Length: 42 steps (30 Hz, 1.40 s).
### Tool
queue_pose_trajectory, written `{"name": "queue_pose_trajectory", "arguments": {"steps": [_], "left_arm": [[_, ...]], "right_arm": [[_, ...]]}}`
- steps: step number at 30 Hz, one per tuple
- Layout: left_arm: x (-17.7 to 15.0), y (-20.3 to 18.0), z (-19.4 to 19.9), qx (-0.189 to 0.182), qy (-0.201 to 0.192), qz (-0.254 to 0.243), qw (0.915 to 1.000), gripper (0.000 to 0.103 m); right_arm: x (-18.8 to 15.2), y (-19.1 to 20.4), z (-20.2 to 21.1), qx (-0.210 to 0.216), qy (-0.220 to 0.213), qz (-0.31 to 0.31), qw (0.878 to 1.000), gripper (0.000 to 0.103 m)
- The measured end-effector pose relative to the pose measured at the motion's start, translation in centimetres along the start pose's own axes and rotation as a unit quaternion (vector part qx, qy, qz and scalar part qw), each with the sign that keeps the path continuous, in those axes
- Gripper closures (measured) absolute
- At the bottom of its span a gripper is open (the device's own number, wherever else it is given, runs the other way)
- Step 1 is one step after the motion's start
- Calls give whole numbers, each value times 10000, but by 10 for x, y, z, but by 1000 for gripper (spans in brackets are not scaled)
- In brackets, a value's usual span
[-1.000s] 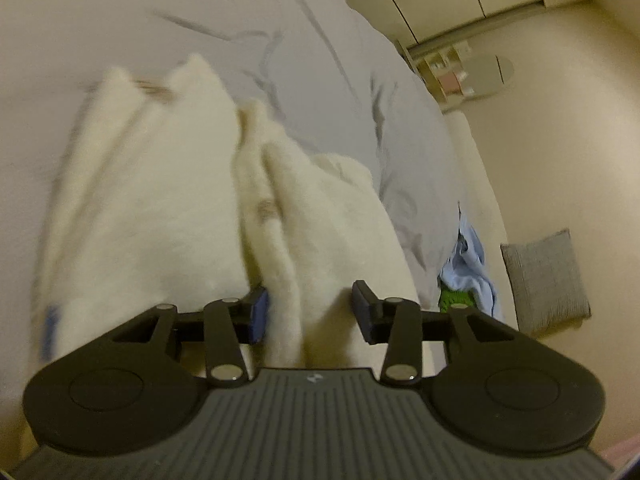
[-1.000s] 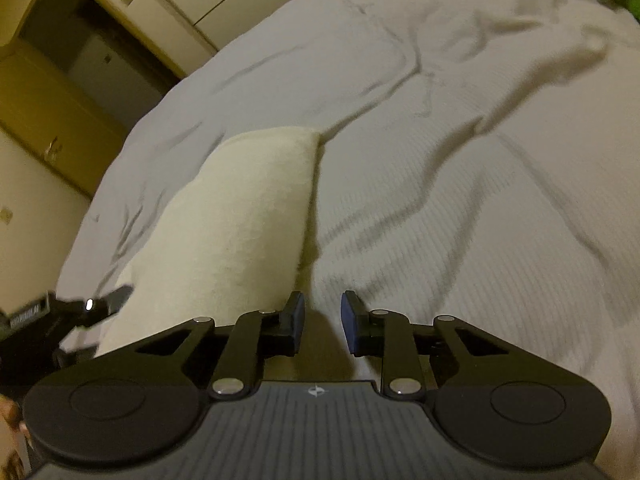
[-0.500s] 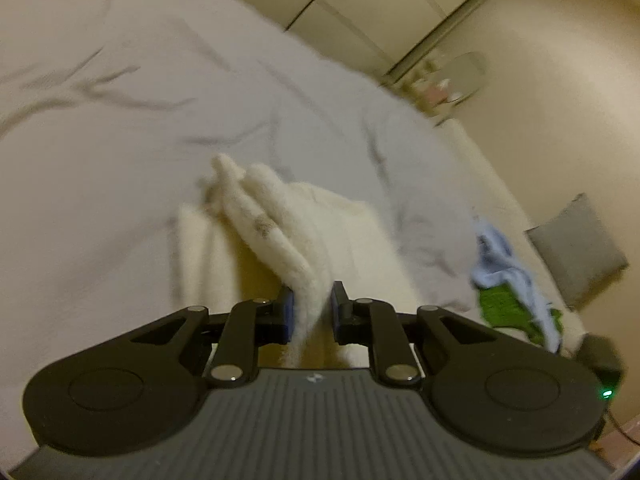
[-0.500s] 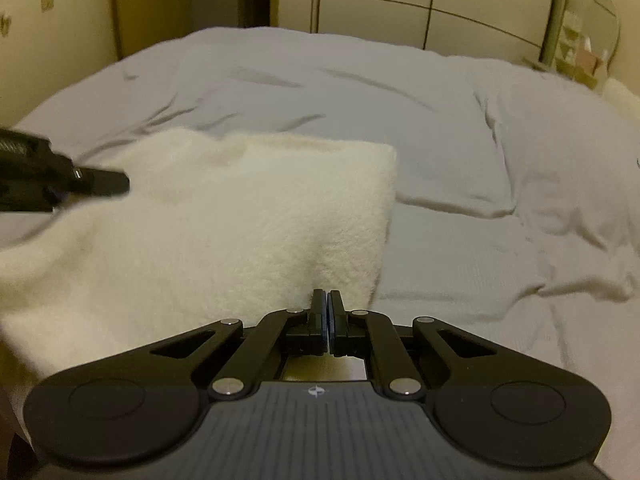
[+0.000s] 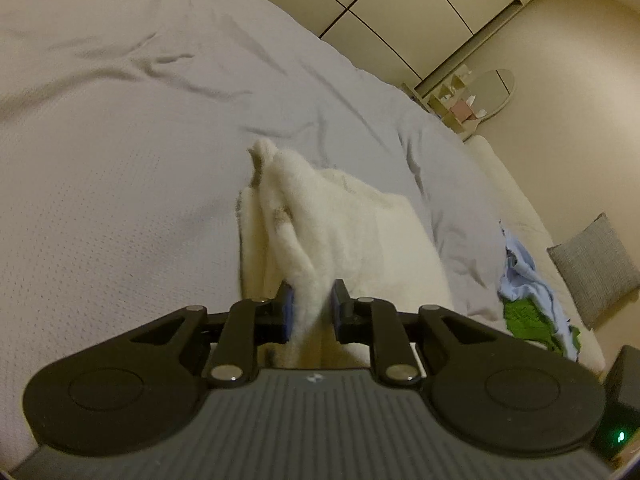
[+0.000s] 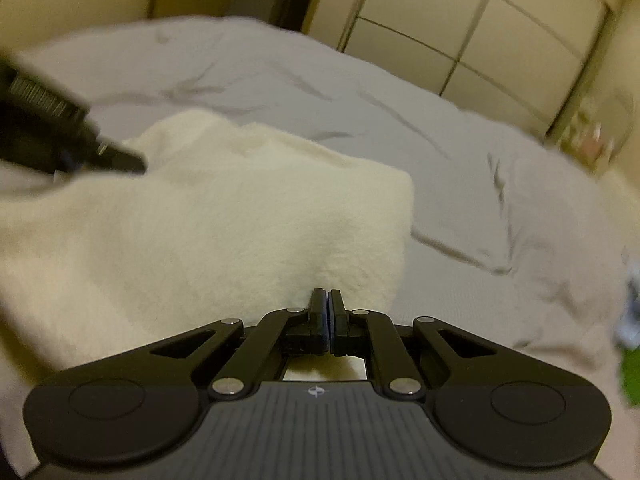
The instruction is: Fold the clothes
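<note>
My left gripper (image 5: 311, 307) pinches a thick bunched ridge of the cream sweater (image 5: 352, 236); the fabric fills the gap between the two fingers and runs straight out ahead of them. My right gripper (image 6: 327, 312) has its jaws pressed together at the near edge of the sweater (image 6: 224, 232); I cannot tell for certain whether any cloth is caught between them, though the edge meets the fingertips.

The sweater lies on the bed (image 5: 120, 168), which has a grey cover. From the left wrist its long axis runs away from the jaws toward the wardrobe (image 5: 384, 4), ending in a raised, gathered tip. From the right wrist it spreads as a broad flat panel, wider to the left of my right gripper, with a squared corner just right of the fingertips. The left gripper (image 6: 100, 152) shows there too, blurred, gripping the far left part of the sweater.

Beyond the sweater the bed cover is creased. To the right of the sweater, at the bed's edge, lies a heap of blue and green clothes (image 5: 532, 296), and past it a grey cushion (image 5: 592, 260) on the floor. A small mirror and shelf (image 5: 472, 100) stand by the wardrobe. Nothing lies between the jaws and the sweater.
</note>
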<state>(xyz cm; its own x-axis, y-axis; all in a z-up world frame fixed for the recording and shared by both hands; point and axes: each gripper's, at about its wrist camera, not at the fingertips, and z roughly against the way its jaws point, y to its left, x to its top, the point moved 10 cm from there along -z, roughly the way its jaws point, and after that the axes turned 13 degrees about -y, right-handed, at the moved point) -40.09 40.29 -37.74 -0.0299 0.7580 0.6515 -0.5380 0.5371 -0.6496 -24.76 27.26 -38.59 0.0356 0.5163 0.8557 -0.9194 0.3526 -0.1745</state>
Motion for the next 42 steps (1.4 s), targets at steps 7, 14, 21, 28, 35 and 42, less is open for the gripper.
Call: {"name": "queue_pose_trajectory", "arguments": {"steps": [7,14,21,28,35,42], "left_arm": [[-9,-7,23,199,-129,-58,9997,85],[-31,-31,45,546,-264,-704,9957,85],[-51,-33,48,1075,-379,-1566,9811,83],[-54,-44,45,1347,-372,-2214,9651,84],[-47,-81,77,993,-580,-2158,9696,89],[-65,-46,49,1744,-108,-1909,9659,87]], "right_arm": [[-14,-84,43,815,-399,-3343,9381,63],[-17,-63,74,1180,-766,-3406,9296,64],[-33,-39,75,1158,-791,-2625,9547,87],[-40,-44,79,936,-742,-2303,9658,97],[-23,-49,109,1187,-932,-2509,9562,91],[-53,-33,68,1073,-138,-2352,9659,99]]}}
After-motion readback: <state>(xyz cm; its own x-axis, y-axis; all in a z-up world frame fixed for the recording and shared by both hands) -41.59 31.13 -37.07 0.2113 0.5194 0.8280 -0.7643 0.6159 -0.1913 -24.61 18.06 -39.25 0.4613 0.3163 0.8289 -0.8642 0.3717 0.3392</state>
